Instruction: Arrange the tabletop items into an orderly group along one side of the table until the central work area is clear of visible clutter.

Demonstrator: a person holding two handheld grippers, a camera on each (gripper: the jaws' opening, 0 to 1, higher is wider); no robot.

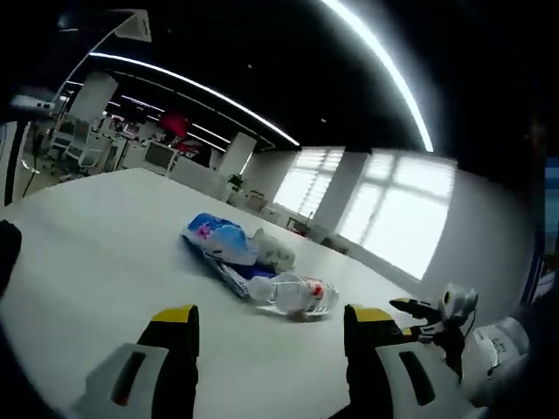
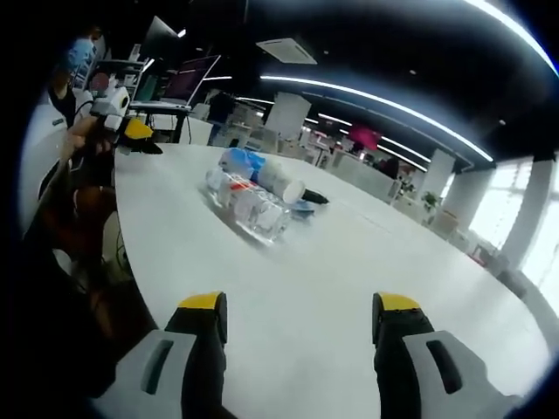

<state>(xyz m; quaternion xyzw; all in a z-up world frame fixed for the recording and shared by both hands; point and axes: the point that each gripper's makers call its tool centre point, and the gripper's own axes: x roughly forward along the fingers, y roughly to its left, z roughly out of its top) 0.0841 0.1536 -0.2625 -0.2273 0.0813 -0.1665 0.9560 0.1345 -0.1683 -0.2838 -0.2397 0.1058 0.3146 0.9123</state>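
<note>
A small pile lies on the white table point(image 1: 96, 262): a clear plastic bottle point(image 1: 295, 294) on its side, a blue and white packet point(image 1: 217, 238), a pale roll point(image 1: 272, 250) and a dark pen-like item point(image 1: 234, 281). My left gripper point(image 1: 271, 325) is open, a short way before the pile, with nothing between its jaws. In the right gripper view the same bottle point(image 2: 249, 208), blue packet point(image 2: 238, 161) and roll point(image 2: 279, 181) lie further off. My right gripper point(image 2: 300, 312) is open over bare table. The left gripper point(image 2: 125, 125) shows at the far left, the right gripper point(image 1: 437, 319) at the right edge.
A person point(image 2: 74, 201) stands at the table's near-left edge in the right gripper view. Desks, monitors point(image 2: 179, 83) and chairs fill the office behind. Windows point(image 1: 393, 209) line the far wall. The table edge point(image 2: 131, 253) curves close to my right gripper.
</note>
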